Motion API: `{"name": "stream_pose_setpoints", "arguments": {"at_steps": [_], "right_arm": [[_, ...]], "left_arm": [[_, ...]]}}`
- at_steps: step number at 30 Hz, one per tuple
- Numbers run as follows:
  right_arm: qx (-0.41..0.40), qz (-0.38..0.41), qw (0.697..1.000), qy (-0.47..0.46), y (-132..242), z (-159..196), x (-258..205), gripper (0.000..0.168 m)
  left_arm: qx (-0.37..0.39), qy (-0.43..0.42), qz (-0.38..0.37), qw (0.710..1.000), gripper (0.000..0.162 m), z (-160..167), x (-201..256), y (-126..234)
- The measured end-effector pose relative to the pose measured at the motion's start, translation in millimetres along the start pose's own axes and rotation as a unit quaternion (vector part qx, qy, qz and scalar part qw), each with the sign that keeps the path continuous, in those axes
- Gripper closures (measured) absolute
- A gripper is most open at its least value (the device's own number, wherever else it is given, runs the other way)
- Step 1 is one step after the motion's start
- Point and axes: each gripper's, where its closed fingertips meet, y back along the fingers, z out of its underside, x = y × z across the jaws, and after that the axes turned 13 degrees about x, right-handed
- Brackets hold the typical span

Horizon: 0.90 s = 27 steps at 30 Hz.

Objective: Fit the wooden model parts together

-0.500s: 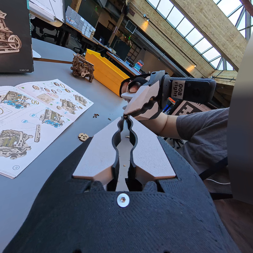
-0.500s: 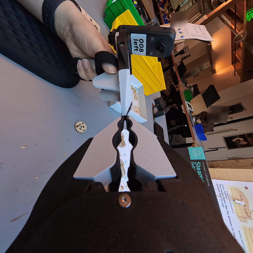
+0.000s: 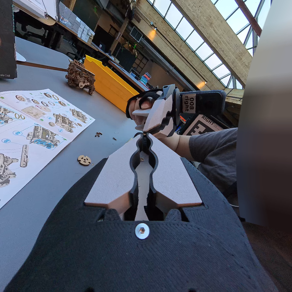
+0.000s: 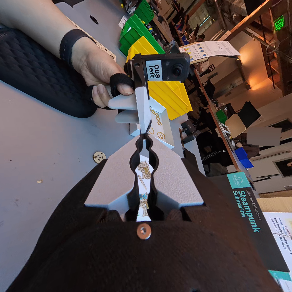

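since the earlier frame the two tools have hardly moved; they are only a little closer, tip against tip. the left gripper [image 3: 144,136] is clenched at its tips on a tiny wooden part [image 3: 144,134], too small to tell its long axis. the right gripper [image 4: 143,136] meets it from the opposite side, tips also pressed together; whether it holds a piece of its own i cannot tell. both are equally near, above the grey table [image 3: 98,110]. on the table a round slotted disc [image 3: 84,160] lies near, the instruction sheet [image 3: 47,120] and the half-built model [image 3: 80,77] are well apart, nothing between.
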Motion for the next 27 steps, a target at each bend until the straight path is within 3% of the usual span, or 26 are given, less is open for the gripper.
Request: {"name": "stream_pose_setpoints", "arguments": {"at_steps": [4,7,11,15,20,27], "right_arm": [[0.032,-0.003,0.997,-0.068,3.0,-4.8,3.6,0.161],[0.08,-0.009,0.982,-0.171,8.9,-12.5,10.5,0.155],[0.152,-0.059,0.913,-0.375,13.4,-21.6,12.3,0.145],[0.196,-0.098,0.857,-0.466,13.2,-30.7,11.0,0.143],[0.181,-0.108,0.87,-0.445,6.6,-29.9,-1.6,0.15],[0.19,-0.1,0.893,-0.395,6.7,-37.4,-4.4,0.161]], "left_arm": [[0.003,-0.023,0.016,1.0,0.161,-1.9,6.1,0.4],[0.012,-0.065,0.032,0.997,0.161,-5.3,13.1,1.0],[0.016,-0.197,0.024,0.98,0.161,-8.1,16.6,3.7],[0.019,-0.293,0.032,0.955,0.161,-8.4,28.9,3.8],[0.018,-0.352,0.041,0.935,0.161,-5.9,39.4,2.6],[0.012,-0.362,0.048,0.931,0.162,-2.0,42.6,1.5]]}}
